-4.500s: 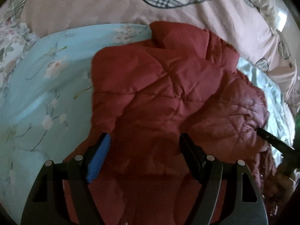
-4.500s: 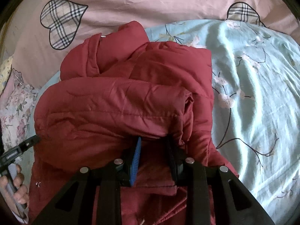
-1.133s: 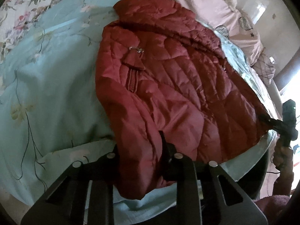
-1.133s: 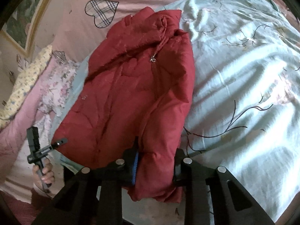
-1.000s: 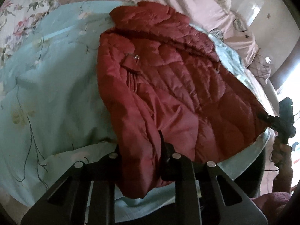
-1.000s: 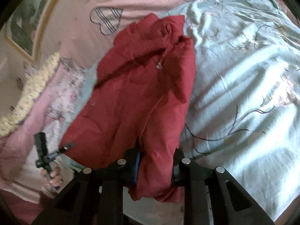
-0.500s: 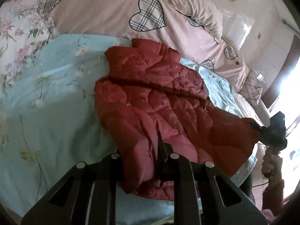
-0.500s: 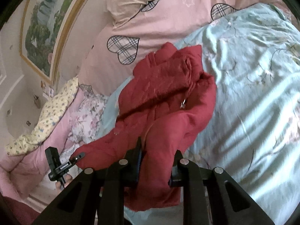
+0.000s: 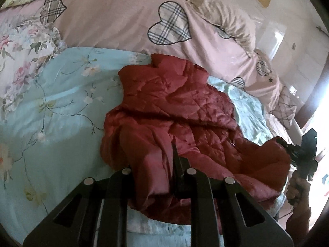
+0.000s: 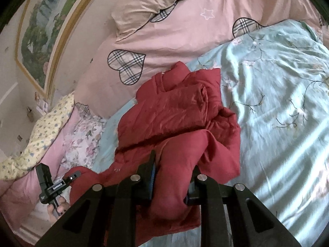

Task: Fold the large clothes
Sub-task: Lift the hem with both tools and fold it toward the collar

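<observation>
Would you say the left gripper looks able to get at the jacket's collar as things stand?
Probably not yet. The left gripper is shut on the red jacket's near edge, and the collar lies at the far end, across the bunched body. Nothing else blocks it.

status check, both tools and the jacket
Left tool and right tool both shut on red jacket hem. Jacket bunched on blue floral sheet. Nothing blocking.
</observation>
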The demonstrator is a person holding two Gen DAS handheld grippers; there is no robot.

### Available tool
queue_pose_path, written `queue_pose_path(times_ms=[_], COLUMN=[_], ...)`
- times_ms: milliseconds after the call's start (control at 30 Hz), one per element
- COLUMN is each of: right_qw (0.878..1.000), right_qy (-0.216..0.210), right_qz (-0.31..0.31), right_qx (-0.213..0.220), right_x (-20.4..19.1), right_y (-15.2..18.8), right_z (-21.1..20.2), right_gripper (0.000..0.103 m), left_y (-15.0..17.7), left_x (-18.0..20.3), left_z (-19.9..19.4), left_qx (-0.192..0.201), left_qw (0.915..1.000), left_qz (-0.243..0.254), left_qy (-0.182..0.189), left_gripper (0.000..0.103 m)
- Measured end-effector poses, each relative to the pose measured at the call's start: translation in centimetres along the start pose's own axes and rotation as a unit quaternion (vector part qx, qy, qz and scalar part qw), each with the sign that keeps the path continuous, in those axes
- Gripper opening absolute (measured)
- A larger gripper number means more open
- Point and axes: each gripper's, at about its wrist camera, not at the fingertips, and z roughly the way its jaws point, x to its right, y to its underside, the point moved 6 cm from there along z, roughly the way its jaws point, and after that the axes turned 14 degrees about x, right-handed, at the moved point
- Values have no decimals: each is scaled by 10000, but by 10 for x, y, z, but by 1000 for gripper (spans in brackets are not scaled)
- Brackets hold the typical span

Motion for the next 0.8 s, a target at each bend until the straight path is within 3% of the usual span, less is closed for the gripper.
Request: queue_pose_path(times_ms=[800], right_qw=[9989], right_qy=[196], right_qz=[365], right_qx=[234], right_x=[20], right_y=[-47], right_z=[75], right_gripper=[22], left_y=[-48], left_x=[-17], left_z=[76], left_qx=[-58], left_qw=[9992], left_qz=[-254], left_qy=[-294], left_gripper=[17])
